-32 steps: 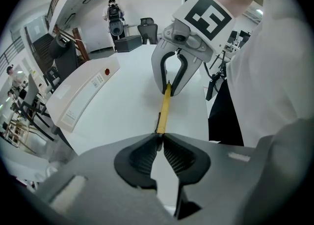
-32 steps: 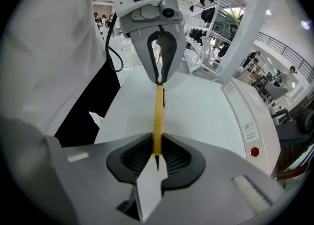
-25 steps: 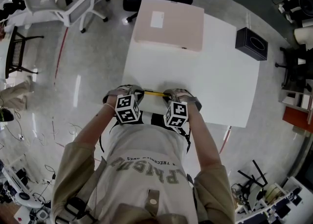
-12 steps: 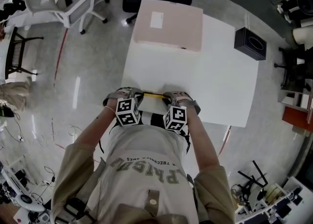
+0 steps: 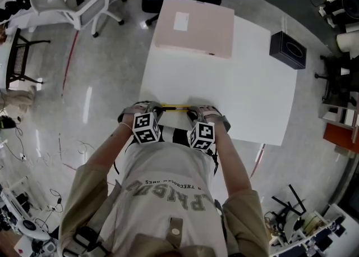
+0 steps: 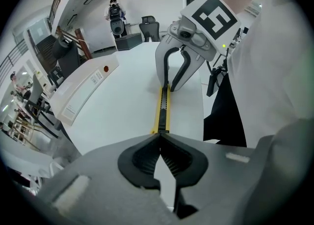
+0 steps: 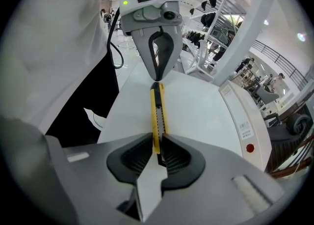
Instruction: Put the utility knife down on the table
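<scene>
Bright, even indoor light, with fisheye bending and dark vignetted corners.

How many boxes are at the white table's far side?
2: a flat pinkish box at the far left edge, a small black box at the far right corner. None appears hidden.

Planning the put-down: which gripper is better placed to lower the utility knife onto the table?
Right. The right gripper has its fingers clamped on the utility knife over the table; the left gripper is shut at the knife's other end, apparently holding nothing.
</scene>
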`<state>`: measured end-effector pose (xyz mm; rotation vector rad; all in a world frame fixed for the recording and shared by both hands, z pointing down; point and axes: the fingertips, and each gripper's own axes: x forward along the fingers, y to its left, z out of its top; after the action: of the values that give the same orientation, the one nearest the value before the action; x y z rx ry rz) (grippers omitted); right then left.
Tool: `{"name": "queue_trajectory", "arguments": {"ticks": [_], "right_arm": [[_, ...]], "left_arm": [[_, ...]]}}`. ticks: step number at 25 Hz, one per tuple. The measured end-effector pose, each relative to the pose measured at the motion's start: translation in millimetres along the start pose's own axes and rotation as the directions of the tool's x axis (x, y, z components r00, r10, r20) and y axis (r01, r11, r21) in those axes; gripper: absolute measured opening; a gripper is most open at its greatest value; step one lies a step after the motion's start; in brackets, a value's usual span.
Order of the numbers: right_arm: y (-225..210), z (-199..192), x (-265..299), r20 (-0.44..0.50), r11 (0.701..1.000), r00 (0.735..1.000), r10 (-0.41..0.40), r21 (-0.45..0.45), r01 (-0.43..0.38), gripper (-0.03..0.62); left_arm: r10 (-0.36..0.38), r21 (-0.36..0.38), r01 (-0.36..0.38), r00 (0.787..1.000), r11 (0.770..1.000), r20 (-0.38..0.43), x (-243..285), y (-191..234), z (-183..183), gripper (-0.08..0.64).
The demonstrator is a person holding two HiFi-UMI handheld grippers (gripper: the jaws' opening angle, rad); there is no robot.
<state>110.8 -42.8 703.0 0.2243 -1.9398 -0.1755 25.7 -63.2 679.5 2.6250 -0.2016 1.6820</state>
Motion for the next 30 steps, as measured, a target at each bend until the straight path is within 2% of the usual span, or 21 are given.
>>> {"name": "queue_trajectory", "arguments": {"ticks": [11, 16, 20, 22, 24, 27, 30], "right_arm": [[0.1, -0.1, 0.2, 0.003, 0.999, 1.000, 0.023, 0.039, -0.023, 0.061], [-5.6, 5.2, -8.7, 0.056, 0.993, 0.998, -0.004, 0.119, -0.003, 0.061], [-20.2, 9.5, -22.5, 0.112, 0.971, 0.992, -0.064, 0.234, 0.037, 0.061], [-32.1, 12.1, -33.9, 0.144, 0.948, 0.983, -0.117, 0.311, 0.067, 0.061], [-46.7, 15.2, -48.4, 0.178, 0.909, 0.966, -0.187, 0.404, 0.102, 0.061], [-72.7, 19.4, -76.6, 0.227, 0.815, 0.922, -0.313, 0.563, 0.138, 0.061], [-103.5, 22.2, -109.6, 0.265, 0.714, 0.848, -0.458, 0.678, 0.174, 0.061]], "left_arm": [[0.008, -0.011, -0.008, 1.000, 1.000, 0.007, -1.0, 0.8, 1.7, 0.009], [0.025, -0.035, -0.024, 0.999, 0.999, 0.023, -3.8, 3.7, 4.4, 0.009], [0.074, -0.075, -0.068, 0.994, 0.995, 0.076, -13.3, 11.6, 14.5, 0.009], [0.109, -0.109, -0.097, 0.988, 0.989, 0.111, -21.9, 18.4, 20.8, 0.009], [0.156, -0.158, -0.132, 0.976, 0.979, 0.152, -32.8, 27.0, 26.6, 0.009], [0.247, -0.258, -0.187, 0.943, 0.948, 0.224, -52.1, 42.4, 36.8, 0.009], [0.340, -0.362, -0.226, 0.894, 0.904, 0.292, -73.7, 59.7, 49.0, 0.009]]}}
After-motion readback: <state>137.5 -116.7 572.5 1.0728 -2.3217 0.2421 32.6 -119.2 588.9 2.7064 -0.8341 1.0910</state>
